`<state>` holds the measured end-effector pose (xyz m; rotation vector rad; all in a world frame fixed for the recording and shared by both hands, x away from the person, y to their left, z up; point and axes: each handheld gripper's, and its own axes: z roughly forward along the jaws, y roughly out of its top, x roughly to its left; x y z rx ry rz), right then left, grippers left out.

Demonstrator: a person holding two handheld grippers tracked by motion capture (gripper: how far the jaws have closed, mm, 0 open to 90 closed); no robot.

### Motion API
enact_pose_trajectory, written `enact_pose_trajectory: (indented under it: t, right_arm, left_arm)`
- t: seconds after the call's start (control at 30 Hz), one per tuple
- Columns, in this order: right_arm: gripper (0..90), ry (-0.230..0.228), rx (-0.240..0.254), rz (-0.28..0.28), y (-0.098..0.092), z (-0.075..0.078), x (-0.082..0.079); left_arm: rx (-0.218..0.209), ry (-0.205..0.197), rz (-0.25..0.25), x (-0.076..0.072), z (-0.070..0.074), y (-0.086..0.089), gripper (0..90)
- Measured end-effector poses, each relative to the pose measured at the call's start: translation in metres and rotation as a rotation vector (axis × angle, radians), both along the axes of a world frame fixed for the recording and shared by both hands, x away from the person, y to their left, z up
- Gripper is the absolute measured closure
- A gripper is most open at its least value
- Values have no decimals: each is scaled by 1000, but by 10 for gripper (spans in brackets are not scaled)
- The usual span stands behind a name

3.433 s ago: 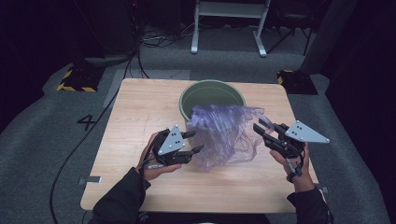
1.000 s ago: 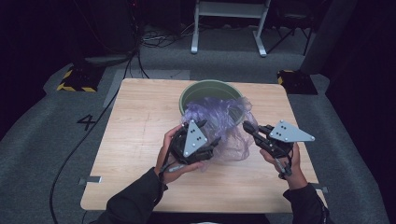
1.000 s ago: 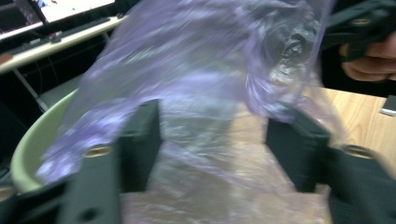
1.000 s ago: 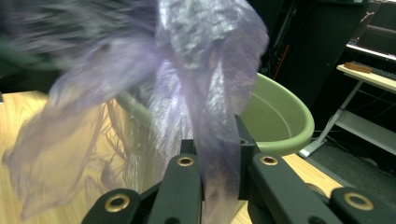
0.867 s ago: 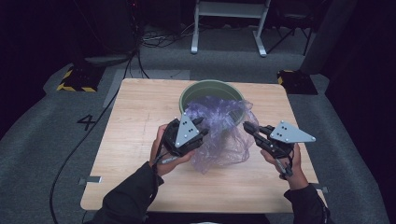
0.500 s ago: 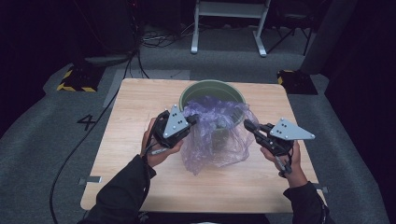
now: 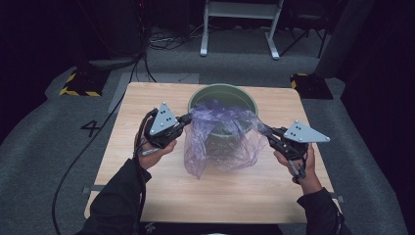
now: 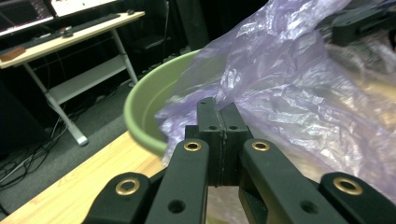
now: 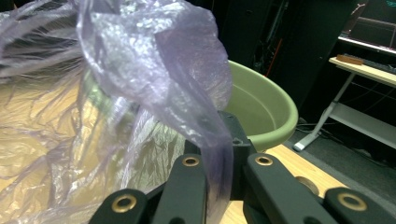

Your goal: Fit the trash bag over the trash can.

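Observation:
A thin purple plastic bag (image 7: 220,142) hangs stretched between my two grippers, in front of a green tub (image 7: 222,93) at the back of the wooden table (image 7: 147,186). My left gripper (image 7: 187,118) is shut on the bag's left edge. In the left gripper view its jaws (image 8: 218,122) press together with the bag (image 8: 299,93) bunched at their tips and the tub's rim (image 8: 140,112) behind. My right gripper (image 7: 267,131) is shut on the bag's right edge. In the right gripper view a strip of the bag (image 9: 154,79) runs down between its jaws (image 9: 220,154), near the tub (image 9: 266,112).
The tub stands close to the table's far edge. A black cable (image 7: 83,156) trails off the left side onto the grey floor. A white desk frame (image 7: 240,24) and yellow-striped blocks (image 7: 78,83) sit on the floor beyond the table.
My left gripper has moved left from the bag's middle to its left edge and shut there, spreading the bag out wide. The right gripper has stayed put, holding its edge.

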<state>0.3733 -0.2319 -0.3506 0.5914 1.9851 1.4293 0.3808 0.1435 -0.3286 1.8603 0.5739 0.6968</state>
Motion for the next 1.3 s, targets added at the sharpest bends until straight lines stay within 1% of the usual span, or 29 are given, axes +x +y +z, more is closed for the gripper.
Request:
enact_pose_trajectory:
  t: [0.07,0.1,0.17,0.2,0.23,0.27,0.3,0.33,0.37,0.4,0.43,0.47,0.5,0.53,0.57,0.6,0.7,0.73,0.8,0.83,0.9,0.93,0.97,1.0,1.03,1.07,1.2,1.23,1.3]
  right_arm:
    - [895,6,-1,-16,0,1,6]
    - [895,19,4,-22,0,1,11]
    - [895,27,-12,-45,1,0,20]
    - [896,41,-8,-57,0,1,28]
    - [896,41,-8,-57,0,1,28]
    - [896,52,-5,-66,0,1,33]
    - [895,74,-9,-80,-1,2,42]
    - [895,83,-12,-87,-2,2,45]
    - [895,83,-12,-87,-2,2,45]
    - [895,85,-18,-98,-3,2,48]
    - [895,96,-18,-105,-4,2,51]
    - [895,104,-28,-125,-6,0,55]
    - [895,104,-28,-125,-6,0,55]
    - [895,118,-32,-141,-9,-2,59]
    - [895,118,-32,-141,-9,-2,59]
    - [895,127,-28,-146,-10,-3,61]
    - [895,162,-25,-171,-14,-5,70]
    - [894,161,-30,-175,-15,-5,72]
    - [893,166,-30,-192,-17,-5,78]
    - [893,166,-30,-192,-17,-5,78]
    - [892,173,-30,-206,-18,-5,84]
    - [892,177,-30,-207,-17,-5,86]
    - [892,177,-30,-207,-17,-5,86]
    - [887,177,-44,-219,-15,-6,90]
    - [887,177,-44,-219,-15,-6,90]
    - [883,183,-42,-225,-13,-7,94]
    - [883,189,-45,-232,-10,-8,101]
    - [884,197,-45,-232,-8,-9,105]
    - [884,203,-53,-236,-6,-10,108]
  left_arm:
    - [4,9,13,8,-3,3,898]
    - [2,15,16,12,-4,4,898]
    - [1,29,28,21,-6,7,897]
    - [0,40,35,31,-8,10,897]
    - [0,40,35,31,-8,10,898]
    - [-1,45,43,35,-9,11,898]
    - [-13,56,41,40,-10,12,898]
    - [-7,63,53,48,-11,14,897]
    - [-7,63,53,48,-11,14,897]
    - [-9,70,58,51,-12,14,897]
    - [-6,72,62,55,-13,14,897]
    - [0,76,77,62,-15,15,898]
    - [0,76,77,62,-15,15,898]
    - [3,77,87,65,-16,15,898]
    - [-3,82,90,68,-17,16,898]
    - [-11,95,90,73,-18,17,898]
    - [-17,114,103,84,-21,19,898]
    - [-23,120,111,87,-22,20,898]
    - [-62,136,121,96,-25,24,898]
    - [-62,136,121,96,-25,24,898]
    - [-91,150,124,104,-30,27,898]
    - [-91,150,124,104,-30,27,898]
    - [-103,158,119,107,-32,27,898]
    - [-101,157,128,109,-34,26,898]
    - [-101,157,128,109,-34,26,898]
    - [-104,159,133,111,-36,24,898]
    - [-85,160,148,116,-39,19,899]
    - [-78,171,151,120,-42,15,898]
    - [-83,175,153,122,-42,15,898]
